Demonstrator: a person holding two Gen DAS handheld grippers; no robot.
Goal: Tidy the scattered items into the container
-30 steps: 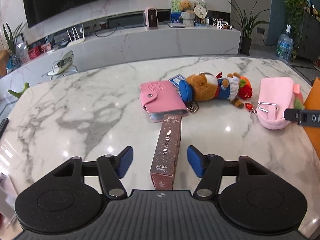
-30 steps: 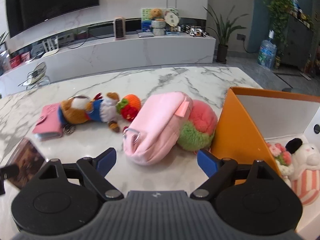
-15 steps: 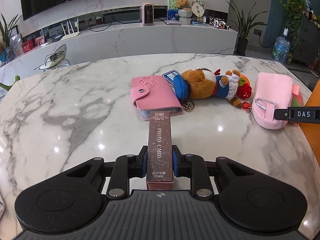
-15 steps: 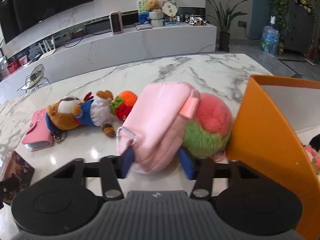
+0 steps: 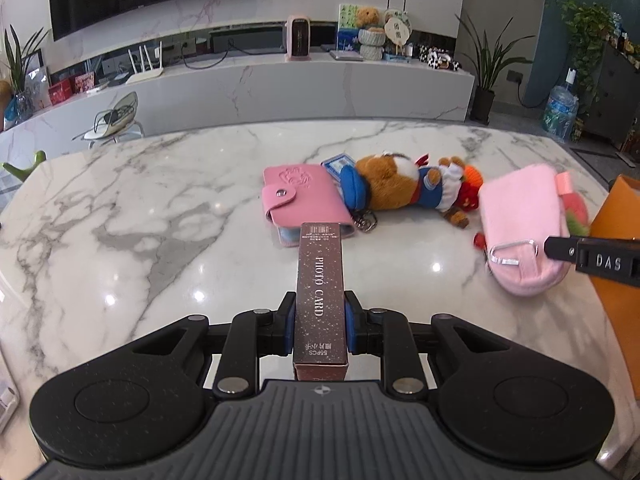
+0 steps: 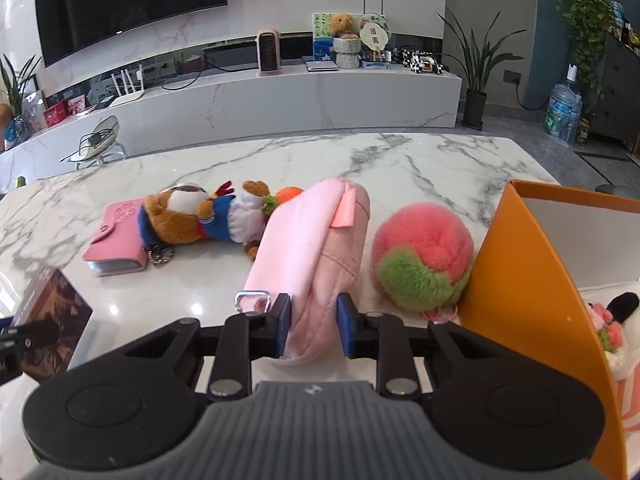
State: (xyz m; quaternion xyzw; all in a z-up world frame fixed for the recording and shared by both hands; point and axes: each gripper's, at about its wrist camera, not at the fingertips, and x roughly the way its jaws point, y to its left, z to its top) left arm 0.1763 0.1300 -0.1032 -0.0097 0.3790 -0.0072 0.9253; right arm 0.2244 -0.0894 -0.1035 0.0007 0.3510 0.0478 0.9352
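My left gripper (image 5: 317,328) is shut on a long brown photo card box (image 5: 320,292), which points away toward a pink card wallet (image 5: 304,198). My right gripper (image 6: 313,326) has its jaws closing on the near end of a pink fabric pouch (image 6: 316,248), and the pads dent the fabric. A brown plush bear (image 6: 192,220) lies beside the wallet. A pink and green fluffy ball (image 6: 424,260) rests against the orange container (image 6: 516,280) on the right, which holds plush toys (image 6: 616,320).
The items lie on a white marble table (image 5: 140,220). A metal clip (image 6: 253,300) hangs at the pouch's near end. The left gripper's box (image 6: 48,320) shows at the right wrist view's left edge. A low marble media unit (image 5: 280,88) runs behind the table.
The left jaws closed on the photo card box. The right jaws moved in around the pink pouch and squeezed it; the pouch has tilted away from the fluffy ball.
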